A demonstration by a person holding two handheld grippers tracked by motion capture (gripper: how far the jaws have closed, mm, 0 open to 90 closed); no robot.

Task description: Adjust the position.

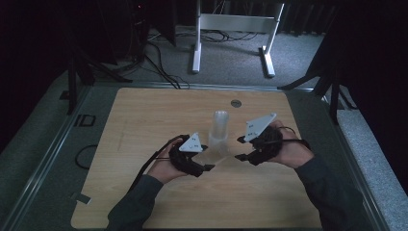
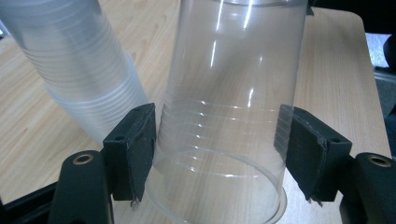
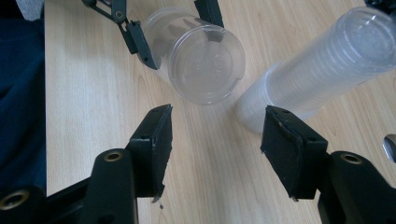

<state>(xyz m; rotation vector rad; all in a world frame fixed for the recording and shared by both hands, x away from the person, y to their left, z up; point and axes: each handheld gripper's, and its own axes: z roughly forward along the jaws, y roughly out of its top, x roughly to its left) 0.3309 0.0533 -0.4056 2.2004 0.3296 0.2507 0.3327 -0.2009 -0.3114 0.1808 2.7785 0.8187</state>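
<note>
High view looks down from the near side; both tool cameras sit close — sharing the cup stack point(image 2: 79, 70) on the worktop point(image 1: 144, 115).

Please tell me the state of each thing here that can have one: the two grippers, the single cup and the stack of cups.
left gripper: shut on the single cup, one pad on each side.
right gripper: open, nothing between its jaws.
single cup: empty, held tilted, apart from the stack.
stack of cups: nested, standing upside down on the table, not held.
</note>
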